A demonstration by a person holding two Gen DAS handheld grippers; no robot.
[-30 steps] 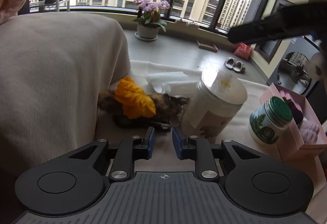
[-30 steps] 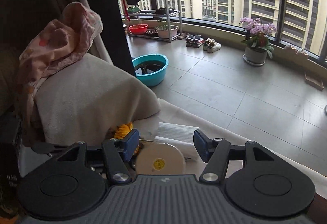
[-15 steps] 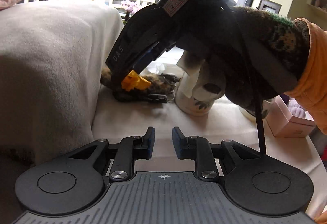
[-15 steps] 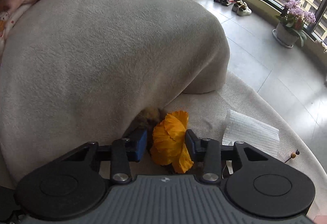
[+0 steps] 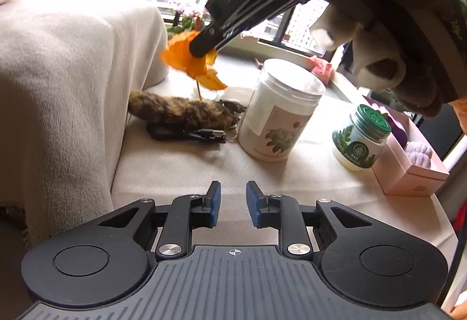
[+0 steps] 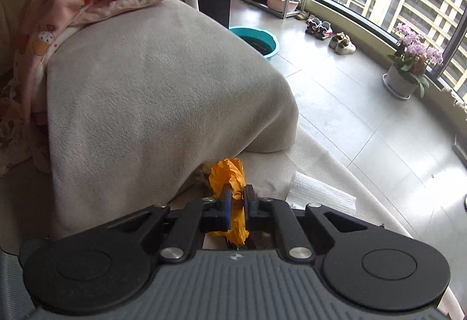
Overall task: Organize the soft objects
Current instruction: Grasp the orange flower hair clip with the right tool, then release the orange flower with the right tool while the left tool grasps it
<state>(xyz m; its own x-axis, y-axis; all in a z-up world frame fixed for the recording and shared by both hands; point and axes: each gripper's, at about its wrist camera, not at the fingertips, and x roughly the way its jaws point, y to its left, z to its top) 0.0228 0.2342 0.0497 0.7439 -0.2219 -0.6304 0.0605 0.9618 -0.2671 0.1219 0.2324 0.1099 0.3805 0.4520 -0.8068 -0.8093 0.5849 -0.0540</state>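
My right gripper (image 6: 237, 204) is shut on an orange fabric flower (image 6: 232, 177). In the left wrist view that flower (image 5: 191, 61) hangs in the air from the right gripper's tip (image 5: 201, 50), its thin stem trailing down over a brown furry soft object (image 5: 181, 110) that lies on the table against the beige blanket (image 5: 67, 92). My left gripper (image 5: 232, 203) is open a little and empty, low over the white tablecloth (image 5: 189, 171) near its front.
A tall white jar (image 5: 281, 110) and a small green-lidded jar (image 5: 360, 139) stand right of the furry object. A pink box (image 5: 408, 171) with purple soft items sits at the right edge. A black cable (image 5: 186, 133) lies in front of the fur. A folded white towel (image 6: 318, 193) lies beyond.
My right gripper closed on the orange flower and lifted it off the furry object. My left gripper has moved back a little and stays slightly open.
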